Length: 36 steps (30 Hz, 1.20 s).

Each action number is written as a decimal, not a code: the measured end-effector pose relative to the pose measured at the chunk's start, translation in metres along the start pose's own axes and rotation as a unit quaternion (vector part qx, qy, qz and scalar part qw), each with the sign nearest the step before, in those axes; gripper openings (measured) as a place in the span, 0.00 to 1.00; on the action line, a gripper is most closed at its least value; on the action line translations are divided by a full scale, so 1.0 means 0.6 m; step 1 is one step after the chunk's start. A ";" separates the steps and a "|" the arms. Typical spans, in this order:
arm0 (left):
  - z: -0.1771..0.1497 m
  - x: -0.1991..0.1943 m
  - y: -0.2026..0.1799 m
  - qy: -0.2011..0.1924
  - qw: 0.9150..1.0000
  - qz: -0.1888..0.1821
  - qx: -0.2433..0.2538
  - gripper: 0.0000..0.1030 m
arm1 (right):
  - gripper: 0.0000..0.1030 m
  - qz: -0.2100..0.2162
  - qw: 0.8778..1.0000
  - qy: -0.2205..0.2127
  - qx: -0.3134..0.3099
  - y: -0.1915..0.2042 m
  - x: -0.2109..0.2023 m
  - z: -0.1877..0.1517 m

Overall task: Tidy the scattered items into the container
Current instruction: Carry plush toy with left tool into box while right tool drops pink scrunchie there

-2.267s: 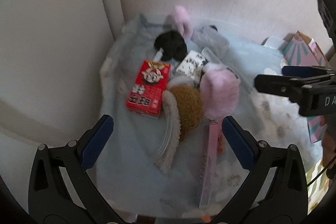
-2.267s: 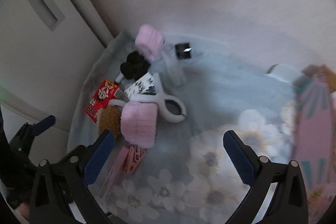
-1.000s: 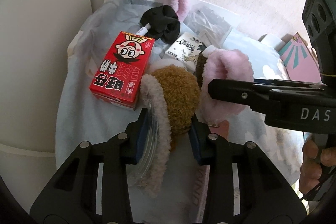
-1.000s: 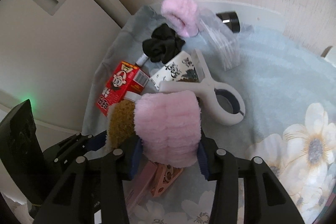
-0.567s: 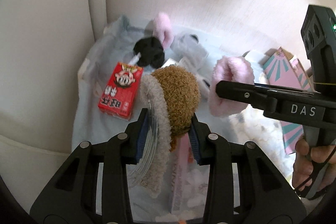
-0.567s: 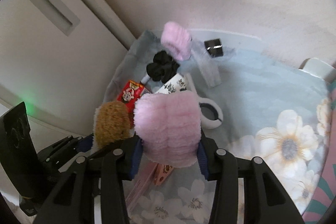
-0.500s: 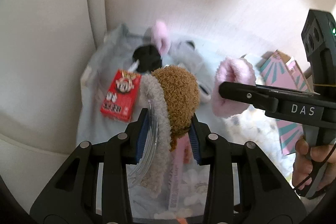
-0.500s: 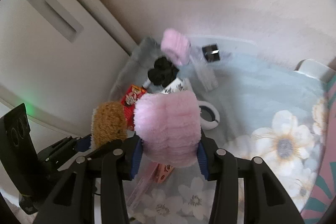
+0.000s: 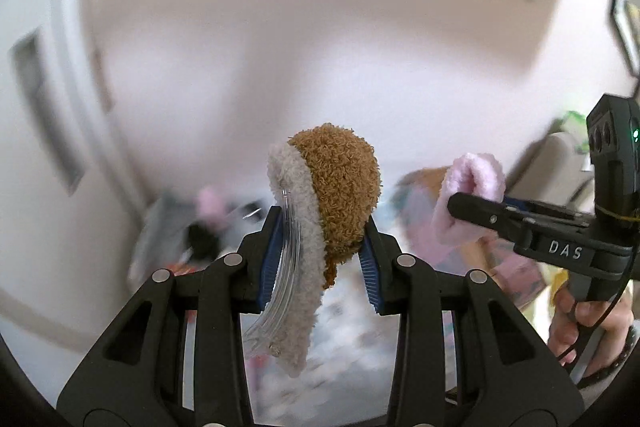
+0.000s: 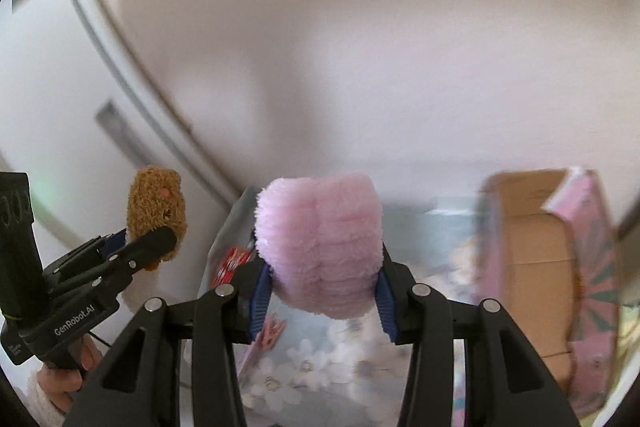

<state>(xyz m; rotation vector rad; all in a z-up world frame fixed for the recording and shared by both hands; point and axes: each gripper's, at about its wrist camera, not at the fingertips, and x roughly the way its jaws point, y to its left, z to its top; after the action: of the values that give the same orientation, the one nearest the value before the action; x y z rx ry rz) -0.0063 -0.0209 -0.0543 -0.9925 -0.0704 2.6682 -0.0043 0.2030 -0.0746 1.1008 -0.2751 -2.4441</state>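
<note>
A pale blue floral cloth (image 10: 320,367) covers the surface. On it lie a red carton (image 10: 229,265) at far left and a pink clip (image 10: 272,335) nearer. An open pink box (image 10: 544,267) stands at right.

Printed in pale letters on the black body of the right hand-held gripper (image 9: 470,211), seen from the left wrist: "DAS". Printed in white along the black body of the left hand-held gripper (image 10: 154,239), seen from the right wrist: "GenRobot.AI". Print on the red carton (image 10: 230,263) too blurred to read.
</note>
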 end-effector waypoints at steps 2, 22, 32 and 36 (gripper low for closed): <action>0.023 0.008 -0.046 -0.011 0.999 -0.027 0.015 0.32 | 0.41 -0.012 1.000 -0.020 0.013 -0.023 -0.026 0.007; 0.005 0.247 -0.361 0.106 0.985 -0.099 0.098 0.32 | 0.40 -0.105 0.991 0.002 0.077 -0.236 -0.111 -0.075; -0.049 0.380 -0.402 0.199 0.972 -0.073 0.104 0.32 | 0.41 -0.086 0.988 0.081 0.101 -0.314 -0.047 -0.152; -0.057 0.393 -0.409 0.203 0.971 -0.060 0.113 0.32 | 0.41 -0.083 0.988 0.093 0.093 -0.324 -0.043 -0.162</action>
<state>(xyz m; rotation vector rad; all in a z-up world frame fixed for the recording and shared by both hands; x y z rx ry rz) -0.0916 0.2796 -0.1935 -1.3802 0.2449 2.2524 0.0227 0.3865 -0.1904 1.4768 -0.3723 -2.4740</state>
